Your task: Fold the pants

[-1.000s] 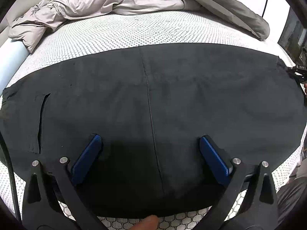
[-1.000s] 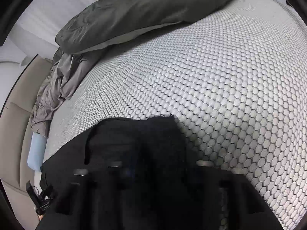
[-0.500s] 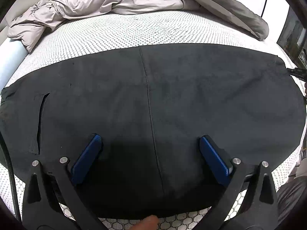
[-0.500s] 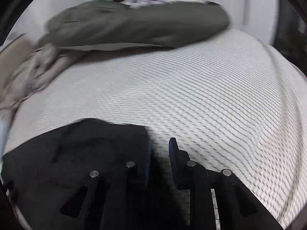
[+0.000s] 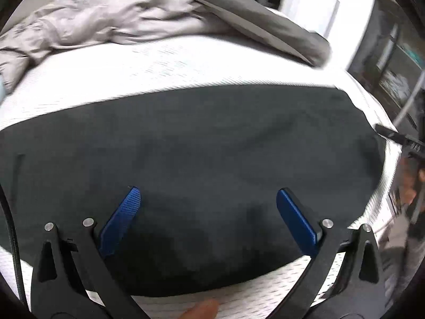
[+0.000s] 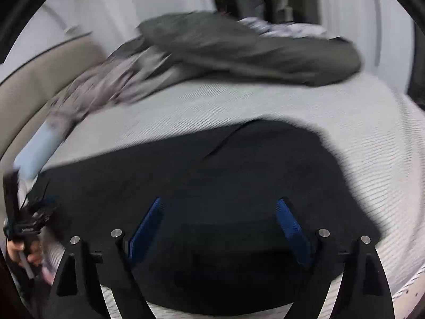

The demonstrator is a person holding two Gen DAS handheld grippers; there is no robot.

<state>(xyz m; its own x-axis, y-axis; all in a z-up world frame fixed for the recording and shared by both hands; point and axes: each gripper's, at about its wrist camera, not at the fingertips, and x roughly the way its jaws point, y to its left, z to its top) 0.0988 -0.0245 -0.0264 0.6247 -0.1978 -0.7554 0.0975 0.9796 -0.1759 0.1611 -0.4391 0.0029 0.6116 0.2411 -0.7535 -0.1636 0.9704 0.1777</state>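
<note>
The black pants (image 5: 202,159) lie flat and folded on the white patterned mattress (image 5: 159,66). In the left wrist view my left gripper (image 5: 208,202) hovers over their near half, blue pads spread wide with only flat cloth below. In the right wrist view the pants (image 6: 212,175) fill the lower middle, and my right gripper (image 6: 219,210) stands over them with its jaws opening and nothing pinched between the blue pads. The other gripper (image 6: 18,212) shows at the far left of that view, held by a hand. Both views are blurred by motion.
A grey crumpled duvet (image 5: 106,21) and a dark grey pillow (image 6: 252,50) lie across the far side of the bed. A pale blue bolster (image 6: 39,148) rests by the beige headboard (image 6: 32,79). Dark furniture (image 5: 398,61) stands past the bed's right edge.
My right gripper let go of the pants' edge, opened wide and swung back, so the whole folded garment now shows. My left gripper shifted sideways, still open.
</note>
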